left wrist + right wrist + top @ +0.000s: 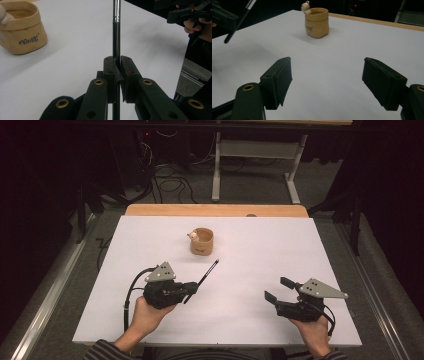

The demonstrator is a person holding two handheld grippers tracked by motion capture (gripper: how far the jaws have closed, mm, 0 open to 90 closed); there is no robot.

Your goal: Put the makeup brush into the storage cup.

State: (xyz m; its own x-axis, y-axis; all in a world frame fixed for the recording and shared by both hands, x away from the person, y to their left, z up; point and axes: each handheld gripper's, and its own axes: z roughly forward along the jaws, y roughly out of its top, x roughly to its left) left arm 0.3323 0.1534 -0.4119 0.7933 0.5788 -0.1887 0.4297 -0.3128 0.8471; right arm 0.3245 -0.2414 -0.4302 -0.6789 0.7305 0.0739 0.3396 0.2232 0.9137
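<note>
Holding the pen (202, 279) in your left gripper (192, 289), jaws clamped tight on the lower barrel; in the left gripper view the shaft runs straight up between the pads (110, 75), no visible slip. Pen is off the table, tip end angled up and forward toward the tan pen holder (202, 241).

Progress, as I read it: pickup is done, the drop into the holder is not. Roughly halfway. Pen tip is short of the holder, with a clear stretch of white tabletop (250, 245) between them. What's left: carry it forward, tilt it more upright, get the end over the mouth, release.

Your right gripper (276, 289) sits idle near the right front of the table, jaws spread wide, nothing between them. Well apart from both pen and holder.

Pen look: slim, black, straight, with a shiny metal section further up the barrel (116, 10). Rigid, narrow, smooth finish, so I'd guess it could rotate in the pads if you bump the rim.

Holder look: soft-looking sack shape, rounded rim, dark script print on the side (28, 40), small pale bear figure (306, 6) on the rim. Stands upright at mid-table, mouth open; nothing seen sticking out of it. Looks light, so it may tip or slide if the pen hits the wall instead of the opening.
</note>
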